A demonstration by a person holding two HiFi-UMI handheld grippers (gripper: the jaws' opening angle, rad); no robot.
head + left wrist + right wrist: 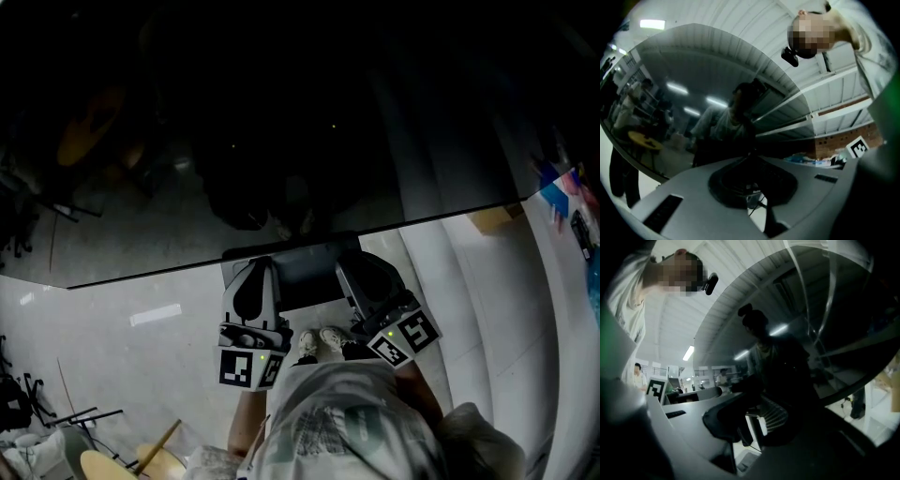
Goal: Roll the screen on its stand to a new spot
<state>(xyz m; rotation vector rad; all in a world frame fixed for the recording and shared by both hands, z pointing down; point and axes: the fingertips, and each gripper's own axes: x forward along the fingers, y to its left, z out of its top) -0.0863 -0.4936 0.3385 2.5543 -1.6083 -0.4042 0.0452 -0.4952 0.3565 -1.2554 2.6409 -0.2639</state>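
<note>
Two shut claws, left claw (259,274) and right claw (354,274), sit at the dark mount (305,270) by the screen (234,141); it likely handles heavy, stiff, glass-fragile, so push the mount, not the panel.

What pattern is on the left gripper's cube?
The cube bears black-and-white square markers; the head view shows it best.
</note>
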